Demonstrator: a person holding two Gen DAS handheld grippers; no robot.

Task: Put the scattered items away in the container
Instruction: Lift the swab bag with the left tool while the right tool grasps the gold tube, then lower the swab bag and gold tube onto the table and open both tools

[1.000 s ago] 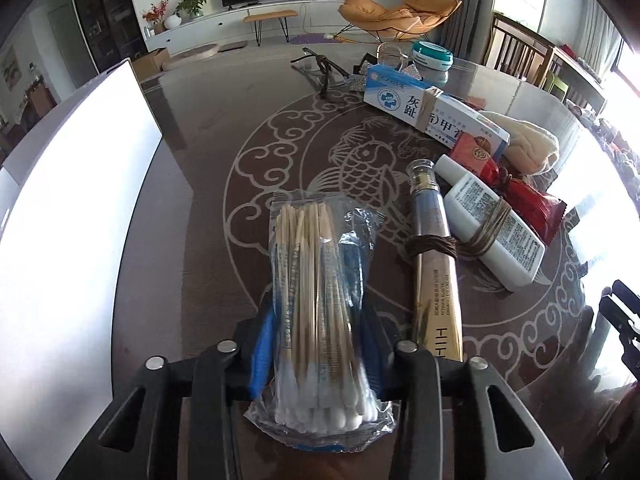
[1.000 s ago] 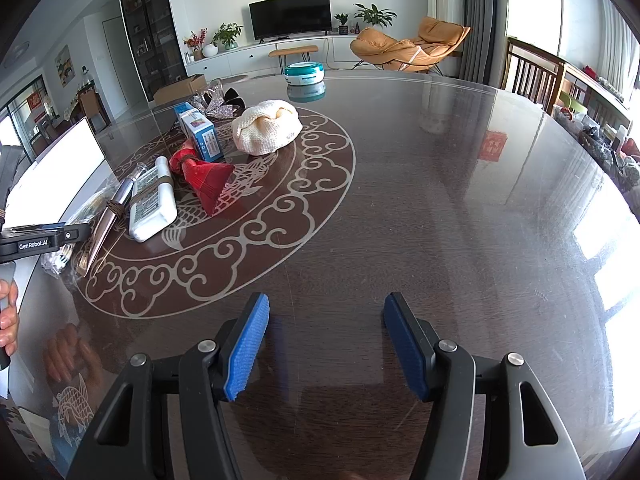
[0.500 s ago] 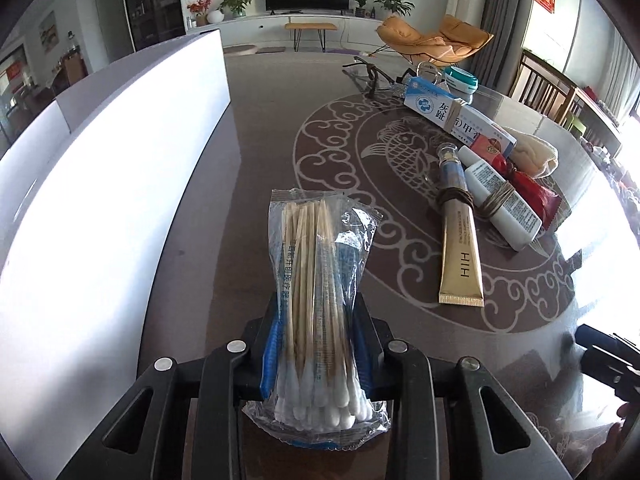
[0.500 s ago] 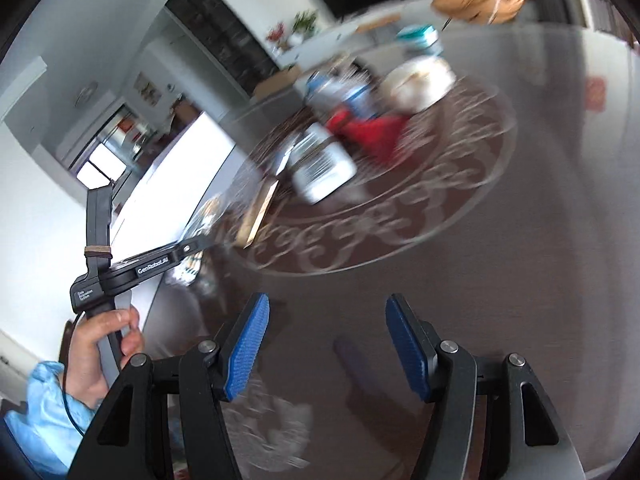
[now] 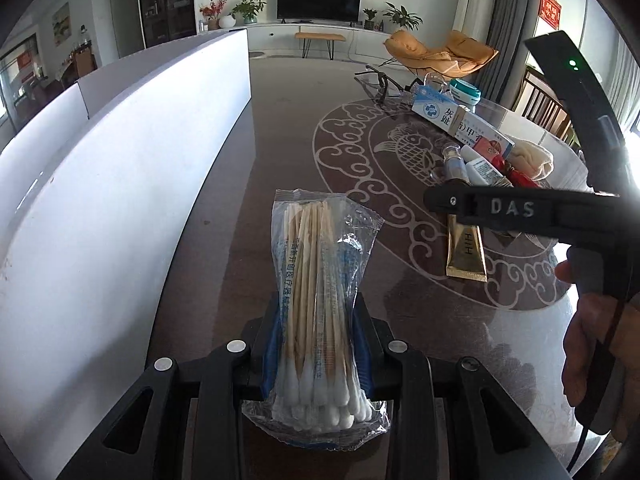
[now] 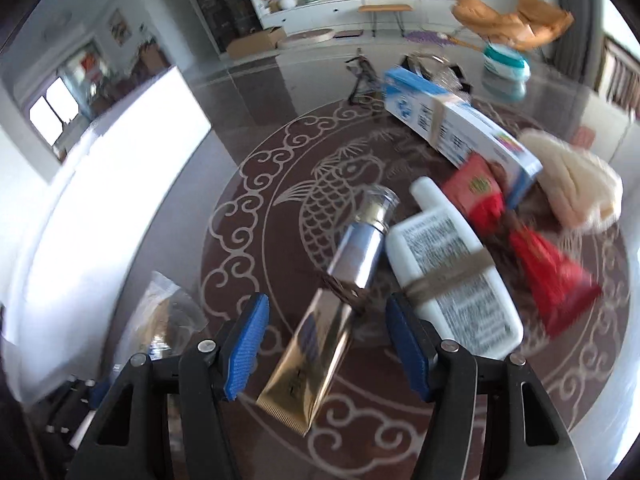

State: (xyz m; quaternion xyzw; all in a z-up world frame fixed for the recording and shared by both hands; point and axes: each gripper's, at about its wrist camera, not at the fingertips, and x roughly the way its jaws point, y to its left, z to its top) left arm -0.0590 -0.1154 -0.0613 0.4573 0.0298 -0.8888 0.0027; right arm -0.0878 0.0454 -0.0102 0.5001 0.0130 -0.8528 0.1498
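The gold tube (image 6: pixel 344 312) sits right between the wide-open, empty fingers of the right gripper (image 6: pixel 326 344), crimped end at lower centre of the frame and cap pointing up-right, so it lies skewed to the jaws. The left gripper (image 5: pixel 318 344) is clamped on the bag of cotton swabs (image 5: pixel 320 300), with the white container (image 5: pixel 120 184) filling the frame's left.

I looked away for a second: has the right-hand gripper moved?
Yes. The right gripper has swung left from bare table to above the gold tube on the fish pattern, fingers open on either side of it.
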